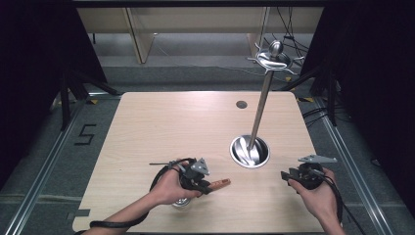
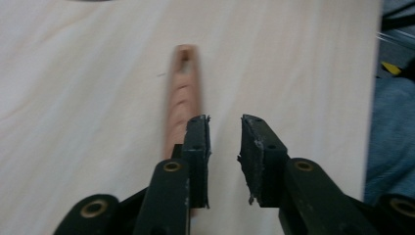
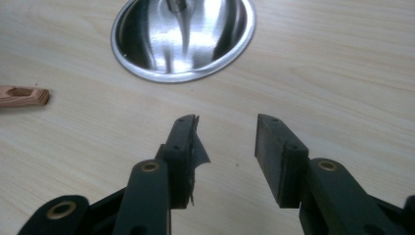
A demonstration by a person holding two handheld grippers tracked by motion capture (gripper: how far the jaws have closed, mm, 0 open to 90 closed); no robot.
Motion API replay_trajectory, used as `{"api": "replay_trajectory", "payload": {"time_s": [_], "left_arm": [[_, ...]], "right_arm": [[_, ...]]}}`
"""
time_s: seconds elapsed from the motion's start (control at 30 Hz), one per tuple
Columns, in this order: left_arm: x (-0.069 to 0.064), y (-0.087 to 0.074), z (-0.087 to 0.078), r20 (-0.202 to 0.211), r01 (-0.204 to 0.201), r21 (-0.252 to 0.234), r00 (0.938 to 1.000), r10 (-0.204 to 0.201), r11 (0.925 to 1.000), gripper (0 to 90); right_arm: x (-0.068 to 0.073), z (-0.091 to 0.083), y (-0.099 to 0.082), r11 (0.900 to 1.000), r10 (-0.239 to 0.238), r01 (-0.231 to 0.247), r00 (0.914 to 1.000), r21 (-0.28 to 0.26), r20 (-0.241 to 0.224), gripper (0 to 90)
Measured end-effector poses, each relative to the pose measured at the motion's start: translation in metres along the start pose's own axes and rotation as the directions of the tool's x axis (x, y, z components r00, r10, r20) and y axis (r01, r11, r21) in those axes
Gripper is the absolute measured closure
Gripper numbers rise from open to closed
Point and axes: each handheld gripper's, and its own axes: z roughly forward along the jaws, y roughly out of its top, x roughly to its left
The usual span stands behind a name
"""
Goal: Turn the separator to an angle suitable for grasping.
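A utensil with a brown wooden handle [image 1: 220, 183] [image 2: 182, 98] lies on the table in front of my left gripper [image 1: 208, 188] [image 2: 225, 122]. Its shiny metal end [image 1: 182, 202] peeks out under the left hand. In the left gripper view the handle runs away from the jaws and passes under the left jaw; the jaws stand open with nothing between them. My right gripper [image 1: 286, 175] [image 3: 226, 122] hovers open over bare wood, just right of the round steel base [image 1: 238, 154] [image 3: 147, 63] of a rack. The rack's pole [image 1: 261, 107] rises to a hooked top [image 1: 274, 59].
The light wooden table [image 1: 161, 127] has a small dark hole [image 1: 241, 104] near its far edge. Black curtains stand on both sides, cables lie on the floor at the right, and a rail runs along each side of the table.
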Motion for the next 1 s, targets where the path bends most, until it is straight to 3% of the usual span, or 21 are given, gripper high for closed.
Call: {"api": "replay_trajectory", "payload": {"time_s": [0.07, 0.1, 0.13, 0.2, 0.27, 0.3, 0.4, 0.5, 0.6, 0.67, 0.73, 0.87, 0.97, 1.0], "left_arm": [[-0.011, 0.005, 0.009, 0.029, -0.024, 0.009, 0.9993, 0.024, 0.9997, 70.2], [-0.017, 0.009, 0.015, 0.040, -0.028, 0.010, 0.9988, 0.027, 0.9996, 71.5], [-0.019, 0.011, 0.019, 0.041, -0.034, 0.018, 0.9986, 0.033, 0.9993, 73.3], [-0.022, 0.014, 0.025, 0.042, -0.042, 0.028, 0.9983, 0.040, 0.9988, 75.9], [-0.023, 0.021, 0.035, 0.026, -0.054, 0.077, 0.9983, 0.053, 0.9955, 86.8], [-0.021, 0.023, 0.037, 0.017, -0.072, 0.111, 0.9974, 0.071, 0.9912, 89.0], [-0.019, 0.027, 0.043, -0.007, -0.066, 0.151, 0.9977, 0.067, 0.9864, 89.4], [-0.016, 0.030, 0.049, -0.033, -0.033, 0.172, 0.9987, 0.039, 0.9846, 89.5], [-0.012, 0.031, 0.051, -0.048, -0.037, 0.198, 0.9977, 0.047, 0.9795, 89.5], [-0.010, 0.034, 0.055, -0.072, 0.012, 0.180, 0.9974, 0.001, 0.9837, 89.5], [-0.008, 0.036, 0.055, -0.078, 0.013, 0.186, 0.9970, 0.002, 0.9824, 89.5], [0.005, 0.043, 0.058, -0.134, 0.061, 0.186, 0.9904, -0.037, 0.9806, 89.5], [0.011, 0.046, 0.058, -0.169, 0.061, 0.193, 0.9851, -0.028, 0.9793, 89.6], [0.017, 0.047, 0.057, -0.182, 0.080, 0.207, 0.9824, -0.042, 0.9750, 89.6]], "right_arm": [[0.007, 0.003, 0.003, 0.9998, -0.019, 0.019, 0.9997, 0.000, -0.013, 59.8], [0.011, 0.004, 0.004, 1.0000, -0.005, 0.005, 0.9997, -0.003, -0.024, 59.0], [0.012, 0.004, 0.005, 0.9995, -0.029, 0.028, 0.9991, -0.017, -0.030, 58.4], [0.014, 0.005, 0.005, 0.9995, -0.029, 0.029, 0.9991, -0.016, -0.031, 58.4], [0.014, 0.005, 0.004, 0.9994, -0.032, 0.032, 0.9991, -0.015, -0.028, 58.3], [0.012, 0.006, 0.003, 0.9983, -0.048, 0.047, 0.9984, -0.033, -0.030, 58.3], [0.012, 0.003, 0.002, 0.9999, -0.010, 0.010, 0.9997, -0.011, -0.022, 58.1], [0.011, 0.005, 0.002, 1.0000, -0.002, 0.002, 0.9995, -0.007, -0.033, 58.1], [0.012, 0.005, 0.002, 0.9999, -0.010, 0.010, 0.9996, -0.005, -0.026, 58.1], [0.013, 0.005, 0.003, 1.0000, -0.004, 0.004, 0.9996, -0.002, -0.030, 58.1], [0.012, 0.005, 0.003, 0.9997, -0.022, 0.021, 0.9994, -0.012, -0.029, 58.1], [0.013, 0.005, 0.002, 0.9999, -0.012, 0.012, 0.9994, -0.002, -0.033, 58.1], [0.011, 0.006, 0.002, 0.9994, -0.035, 0.034, 0.9990, -0.006, -0.029, 58.1], [0.012, 0.006, 0.002, 0.9999, -0.015, 0.015, 0.9993, 0.001, -0.034, 57.9]]}}
